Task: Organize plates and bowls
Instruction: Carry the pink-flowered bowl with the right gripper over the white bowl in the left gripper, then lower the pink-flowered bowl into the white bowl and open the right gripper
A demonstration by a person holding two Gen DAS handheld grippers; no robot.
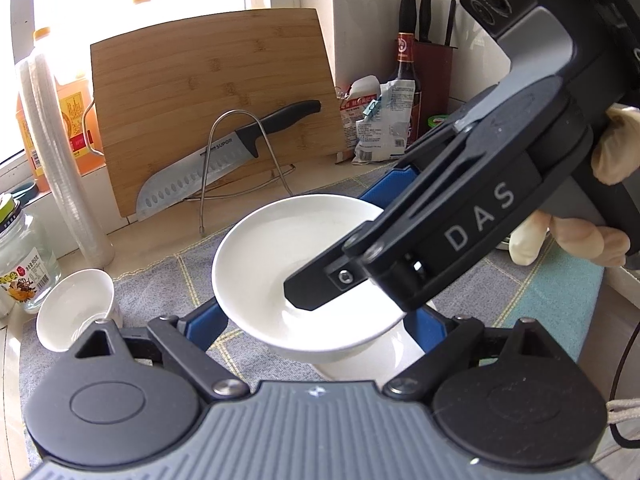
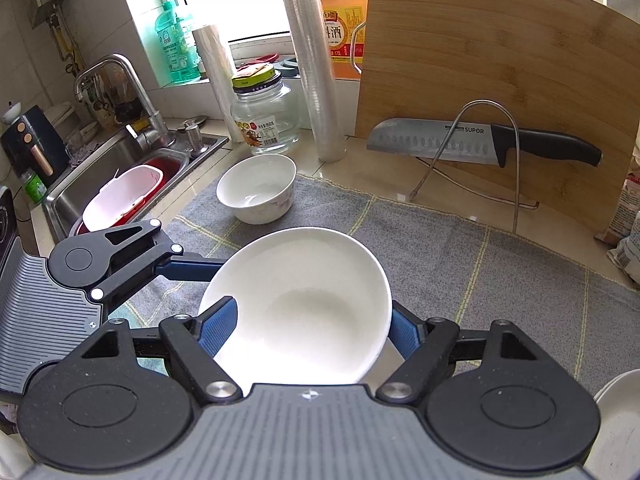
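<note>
- Sink (image 2: 120, 152) at far left is holding a pink-and-white tub (image 2: 120, 196); it looks unrelated to the sorting.
- Small white bowl (image 2: 258, 188) is sitting upright on the grey mat (image 2: 460, 248), near the mat's back-left corner, just in front of the glass jar (image 2: 266, 116). Nothing is gripping it, so I'm reading it as still to be sorted.
- Left hand-held gripper (image 1: 316, 300) is standing wide; its blue fingers are flanking the wide white bowl (image 2: 300, 308). Can't tell whether the pads are pressing on it or just bracketing it.
- The wide white bowl is sitting tilted mid-mat, with another white dish (image 1: 360, 356) directly under it. Can't tell whether it is touching that dish or hanging just above it.
- Right hand-held gripper (image 2: 310, 326) is straddling the bowl's near rim, one finger inside the bowl and one outside; it looks clamped on the rim wall.
- Cutting board (image 2: 500, 92) and knife (image 2: 476, 140) on its wire stand are leaning at the back right, clear of the work.
- More white dishware (image 2: 620, 412) is showing at the right edge.
- Judgement: early to mid task, with one stack forming and the small bowl still loose.
</note>
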